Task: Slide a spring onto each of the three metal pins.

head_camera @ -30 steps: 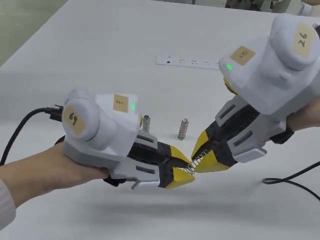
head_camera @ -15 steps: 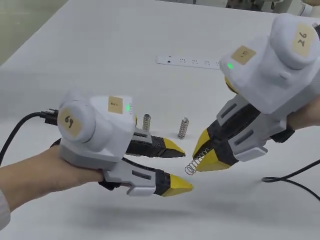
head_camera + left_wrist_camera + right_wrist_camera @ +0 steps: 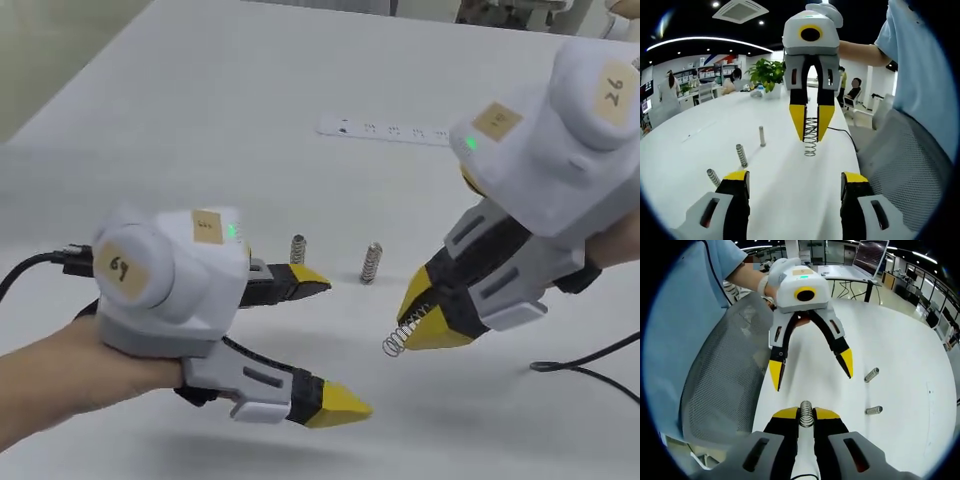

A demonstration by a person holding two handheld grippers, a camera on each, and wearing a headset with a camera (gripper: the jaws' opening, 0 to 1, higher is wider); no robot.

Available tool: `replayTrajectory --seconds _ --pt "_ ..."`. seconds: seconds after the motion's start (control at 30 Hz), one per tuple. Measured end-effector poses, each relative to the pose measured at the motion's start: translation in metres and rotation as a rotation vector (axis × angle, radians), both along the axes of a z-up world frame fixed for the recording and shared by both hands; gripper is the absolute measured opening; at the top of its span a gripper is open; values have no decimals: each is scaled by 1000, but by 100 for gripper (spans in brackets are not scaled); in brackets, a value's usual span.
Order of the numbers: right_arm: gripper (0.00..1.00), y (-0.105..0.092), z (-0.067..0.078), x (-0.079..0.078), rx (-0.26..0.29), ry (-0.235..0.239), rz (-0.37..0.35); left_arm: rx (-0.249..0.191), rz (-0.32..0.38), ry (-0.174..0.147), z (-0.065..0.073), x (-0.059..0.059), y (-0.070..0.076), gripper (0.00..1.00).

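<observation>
Two spring-sleeved metal pins upright on the white surface, close together: nearer sleeved pin, farther sleeved pin. Beyond them in the left gripper view, a bare grey metal pin, also upright. Pinched between the yellow tips of the right claw: thin coiled wire spring, free end poking out below the tips. Left claw spread wide, holding nothing, pointed toward the right one.

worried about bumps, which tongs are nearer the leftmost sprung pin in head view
Left. Left tongs, open, have a tip beside that pin; right tongs, gripping a spring, sit beyond the other pin.
</observation>
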State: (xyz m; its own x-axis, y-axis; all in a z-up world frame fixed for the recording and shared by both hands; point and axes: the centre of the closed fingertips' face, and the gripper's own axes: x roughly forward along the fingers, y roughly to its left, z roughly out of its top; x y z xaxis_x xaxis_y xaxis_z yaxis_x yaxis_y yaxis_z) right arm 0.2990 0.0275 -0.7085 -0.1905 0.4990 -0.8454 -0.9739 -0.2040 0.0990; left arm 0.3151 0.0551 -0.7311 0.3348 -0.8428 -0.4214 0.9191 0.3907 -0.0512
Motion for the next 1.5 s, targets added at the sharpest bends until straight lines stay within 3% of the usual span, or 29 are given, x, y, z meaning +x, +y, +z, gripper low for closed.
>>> replayTrajectory --seconds 0.13,0.2,0.23,0.5,0.97,1.5 --pt "7 0 0 0 -1 0 4 -11 45 17 -1 3 6 84" --pt "7 -1 0 1 -3 -2 6 19 70 27 -6 4 12 87" --pt "7 -1 0 2 -4 -4 6 13 94 37 -7 6 14 90" --pt "7 -8 2 9 -14 -17 0 2 183 44 -6 12 28 96" --pt "7 -34 8 57 -73 -88 -49 -22 289 43 -8 13 44 98" --pt "7 -59 6 109 -162 -164 -77 -24 312 57 -12 15 53 97"
